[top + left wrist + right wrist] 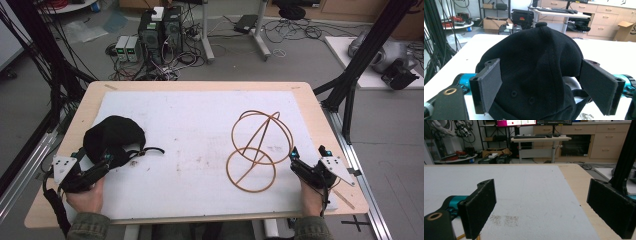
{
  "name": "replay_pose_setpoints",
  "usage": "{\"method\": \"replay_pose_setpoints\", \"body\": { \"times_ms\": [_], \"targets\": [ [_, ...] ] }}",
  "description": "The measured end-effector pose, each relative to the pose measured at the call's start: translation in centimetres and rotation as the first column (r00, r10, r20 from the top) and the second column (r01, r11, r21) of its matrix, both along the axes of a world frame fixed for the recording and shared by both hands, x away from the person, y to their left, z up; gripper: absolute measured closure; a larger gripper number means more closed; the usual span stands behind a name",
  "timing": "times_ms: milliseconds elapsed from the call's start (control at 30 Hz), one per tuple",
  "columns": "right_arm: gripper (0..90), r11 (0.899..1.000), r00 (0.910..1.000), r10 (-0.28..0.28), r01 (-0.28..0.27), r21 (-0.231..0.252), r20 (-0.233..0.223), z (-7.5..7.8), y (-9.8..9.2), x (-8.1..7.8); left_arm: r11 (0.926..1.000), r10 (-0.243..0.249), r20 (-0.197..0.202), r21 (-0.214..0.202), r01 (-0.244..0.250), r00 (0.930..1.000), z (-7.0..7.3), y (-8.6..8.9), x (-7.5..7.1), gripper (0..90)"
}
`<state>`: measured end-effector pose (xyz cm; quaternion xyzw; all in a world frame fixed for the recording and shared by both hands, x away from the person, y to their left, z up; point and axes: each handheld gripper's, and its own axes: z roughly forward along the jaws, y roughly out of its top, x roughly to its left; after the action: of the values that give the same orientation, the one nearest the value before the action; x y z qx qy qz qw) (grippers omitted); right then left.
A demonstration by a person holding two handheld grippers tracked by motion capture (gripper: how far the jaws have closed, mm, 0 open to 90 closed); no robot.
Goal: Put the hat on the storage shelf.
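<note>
Left gripper sits at the near left of the table, held in the person's left hand. Its jaws are spread wide, one on each side of the black cap. In the left gripper view the cap bulges up between the two pads, crown button on top, eyelets facing the camera. The left pad looks to be touching the fabric or just beside it; the right pad sits close to the cap's edge; can't tell whether either one presses on it. Nothing is pinched. The cap's strap trails out toward the middle of the table in the high view.

Right gripper is at the near right, in the right hand, jaws also spread wide with nothing between them. The right gripper view shows its pads wide apart over bare white mat, pointing toward the far edge of the table. A thin wooden bit pokes in at the bottom left corner of that view.

Wire stand, light wood colour, made of hoops, stands upright on the white mat just left of the right gripper, well apart from the cap. Its flat ring base is nearest the person, rounded loops above it.

Mat covers most of the table. Beyond the far edge: computer boxes and cables on the floor.
</note>
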<state>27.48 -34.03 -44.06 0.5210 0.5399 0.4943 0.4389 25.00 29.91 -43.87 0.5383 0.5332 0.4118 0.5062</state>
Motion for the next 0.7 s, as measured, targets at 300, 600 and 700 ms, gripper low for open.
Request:
{"method": "replay_pose_setpoints", "body": {
  "times_ms": [300, 600, 700],
  "targets": [
    [7.9, 1.000, 1.0000, 0.003, -0.003, 0.003, 0.000, -0.02, -0.07, -0.02, 1.0000, 0.004, 0.002, 0.001, -0.004, 1.0000, 0.00, 0.11, -0.04, 19.1],
    [7.9, 1.000, 0.9999, 0.010, -0.010, 0.006, -0.003, -0.07, -0.05, 0.06, 1.0000, -0.006, 0.001, -0.004, 0.006, 1.0000, -0.03, 0.12, -0.03, 18.8],
    [7.9, 1.000, 0.9999, 0.012, -0.012, 0.011, -0.005, -0.12, -0.03, 0.10, 1.0000, -0.007, -0.001, -0.002, 0.007, 1.0000, -0.02, 0.10, -0.03, 18.8]
  ]
}}
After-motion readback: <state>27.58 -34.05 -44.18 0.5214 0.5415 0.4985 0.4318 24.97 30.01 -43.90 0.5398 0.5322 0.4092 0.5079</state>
